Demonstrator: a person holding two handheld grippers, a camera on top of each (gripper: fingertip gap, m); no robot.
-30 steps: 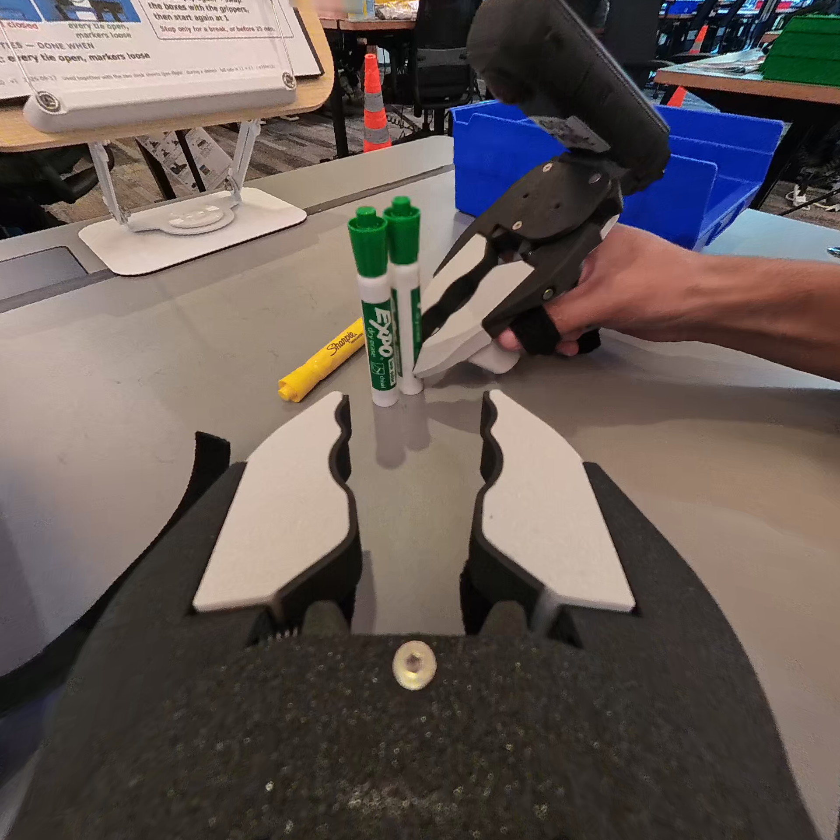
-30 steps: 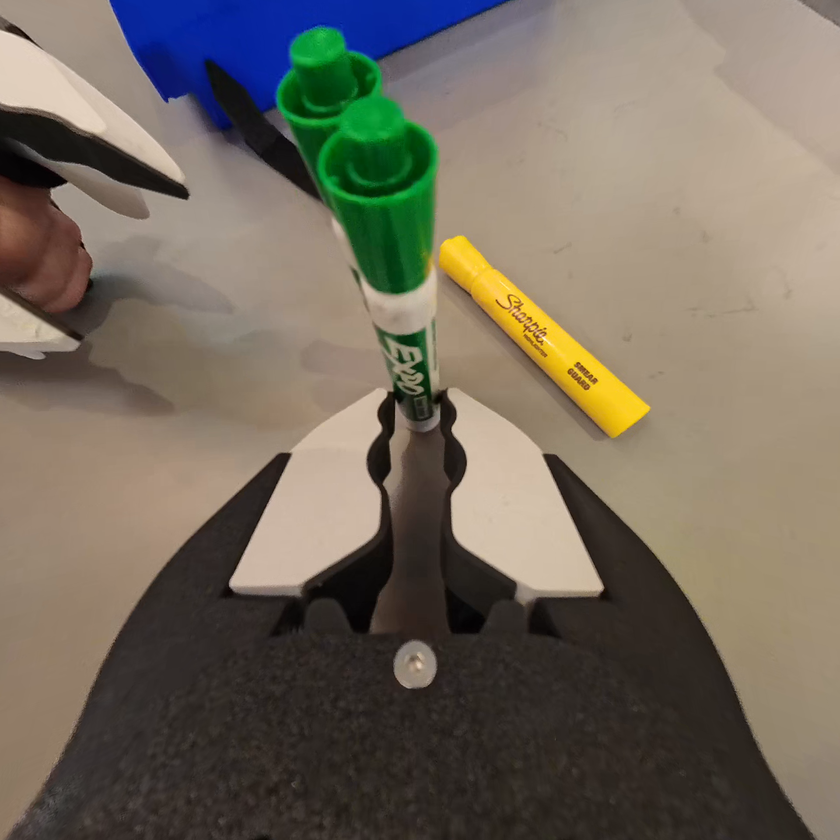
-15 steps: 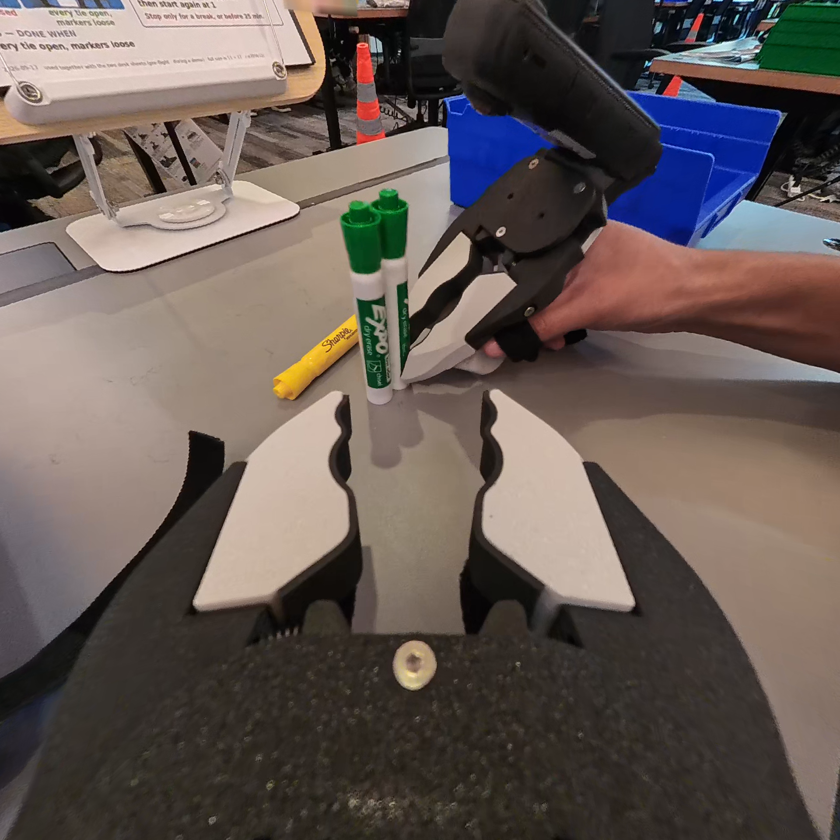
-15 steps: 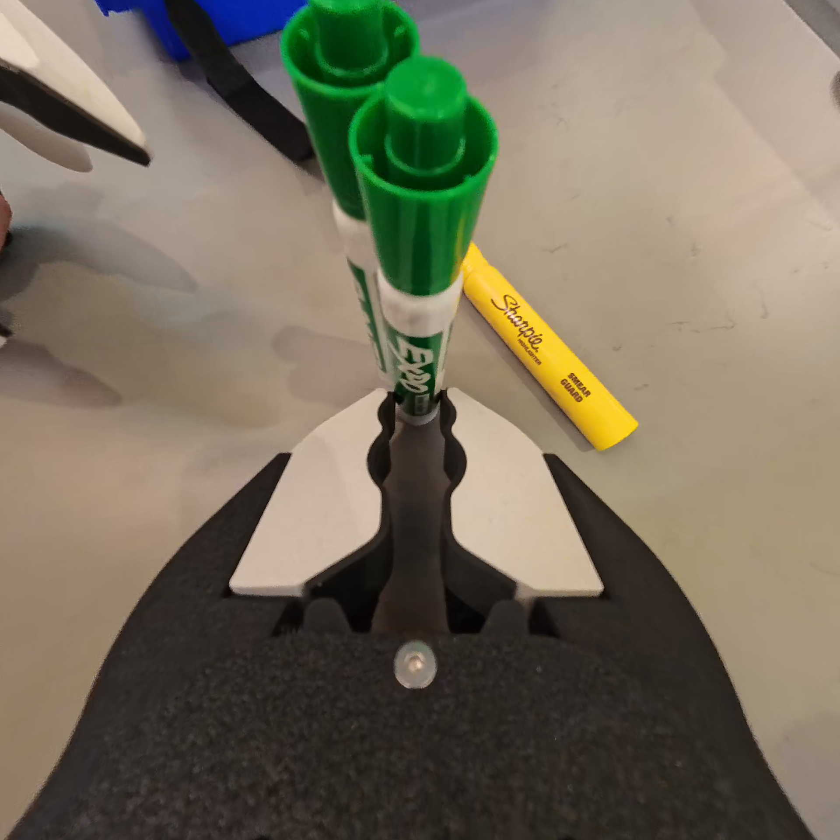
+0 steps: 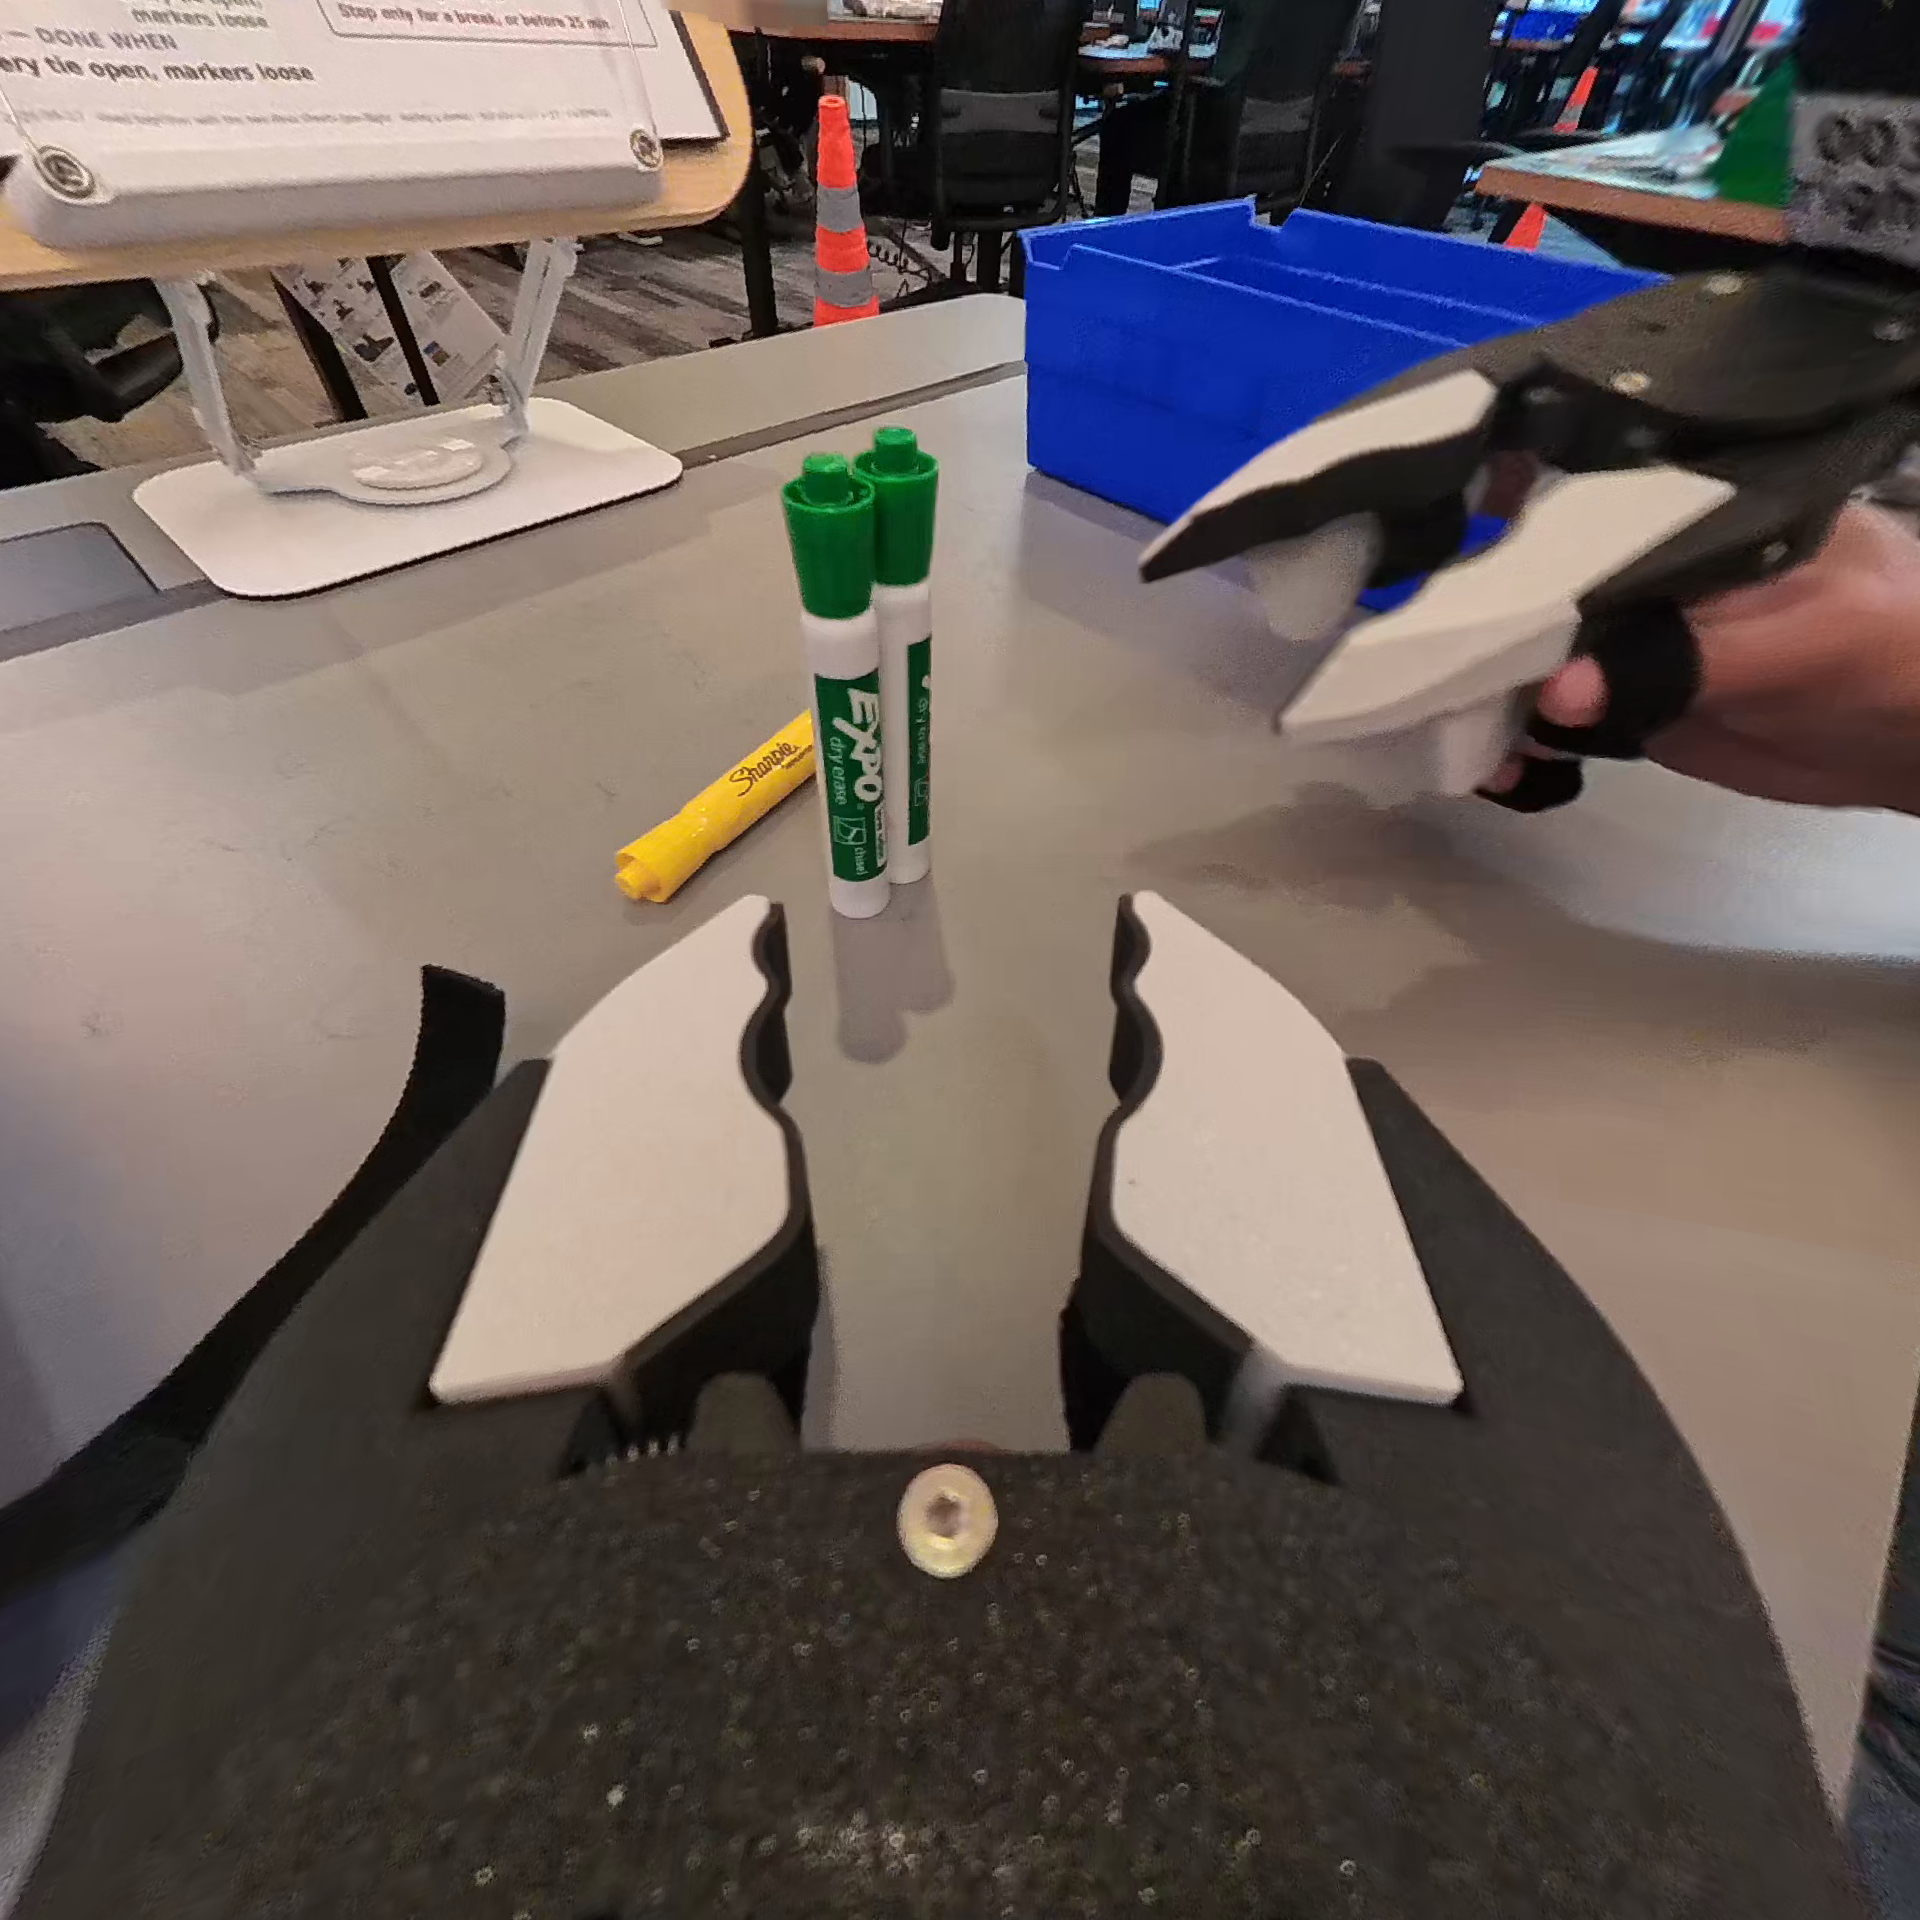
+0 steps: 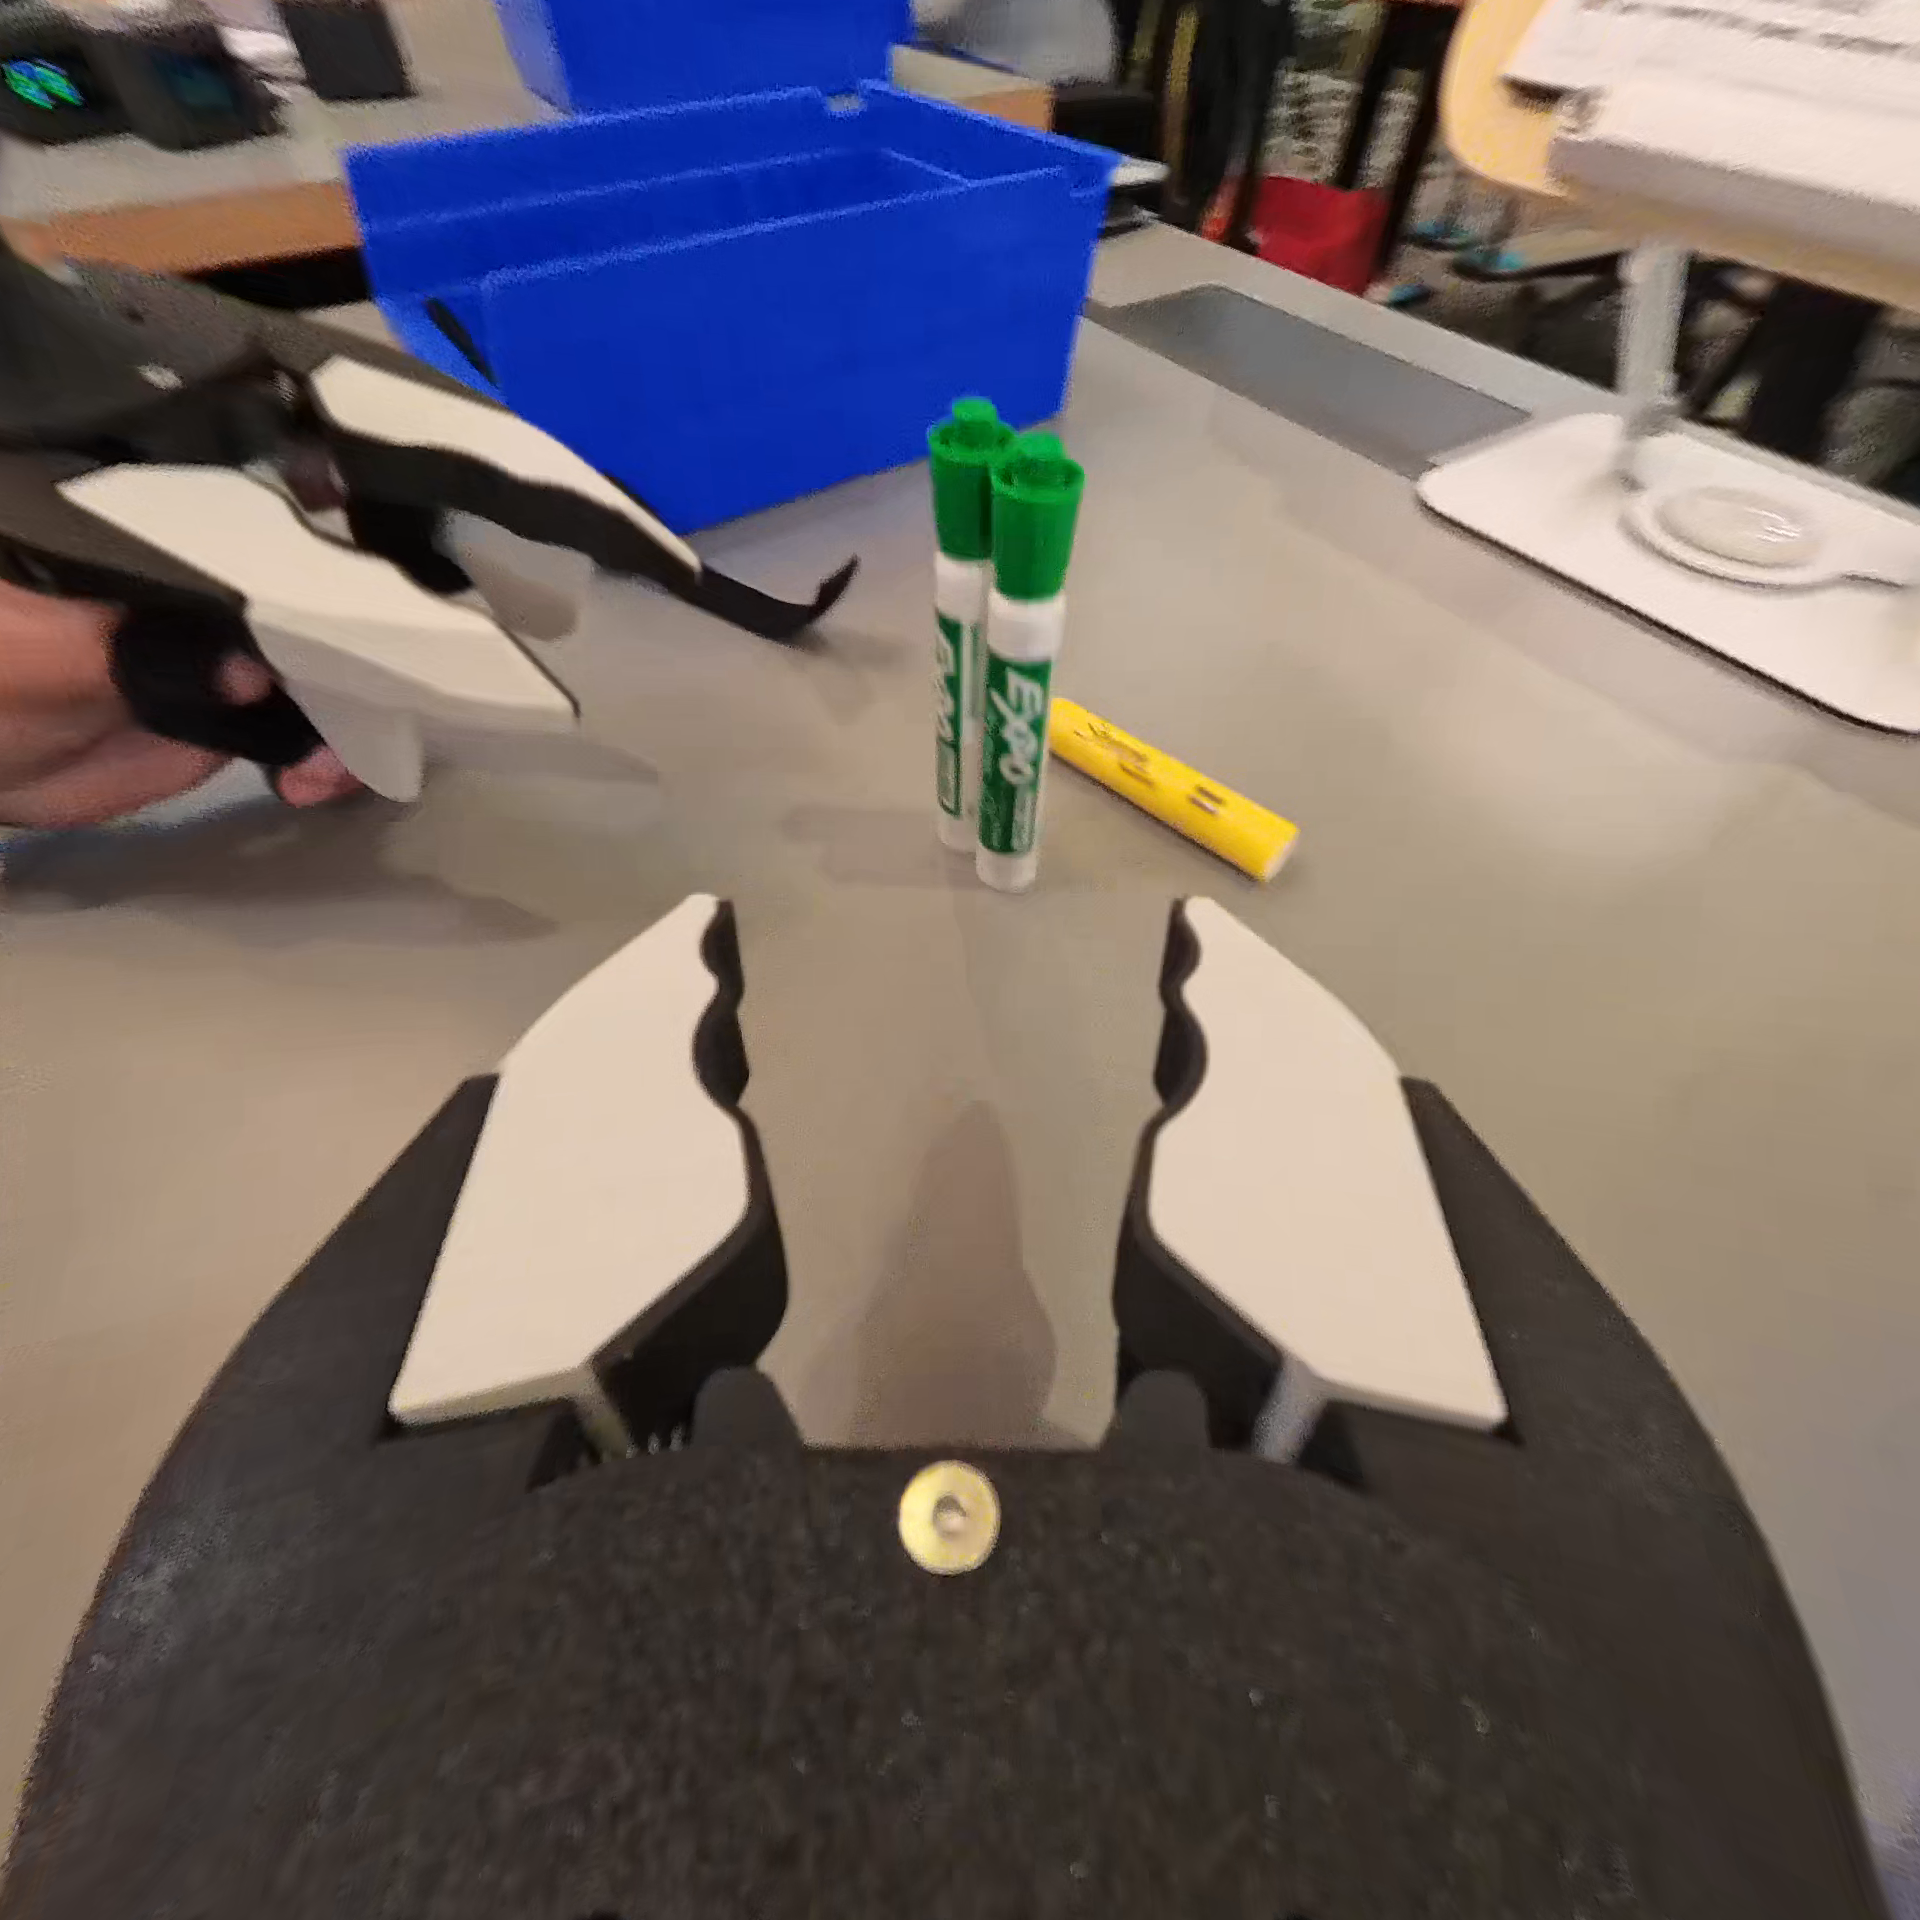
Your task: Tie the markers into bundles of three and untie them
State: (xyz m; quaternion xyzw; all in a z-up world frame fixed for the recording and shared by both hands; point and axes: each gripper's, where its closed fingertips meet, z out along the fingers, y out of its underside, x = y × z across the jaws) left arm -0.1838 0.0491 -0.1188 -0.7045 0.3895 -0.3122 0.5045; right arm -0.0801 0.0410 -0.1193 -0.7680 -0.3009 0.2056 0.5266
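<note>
Green markers [image 5: 868,675], two upright, one yellow marker [image 5: 717,805] lying, both grippers' fingers [image 5: 665,1122] spread, empty.

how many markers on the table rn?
3. Two green markers stand upright, side by side, mid-table. One yellow marker lies flat just behind them. More may sit hidden inside the blue bin.

My left gripper [image 5: 945,914] and right gripper [image 6: 951,914] match: pale grey finger plates with wavy black inner edges, speckled black foam body, one brass screw at lower centre.
</note>
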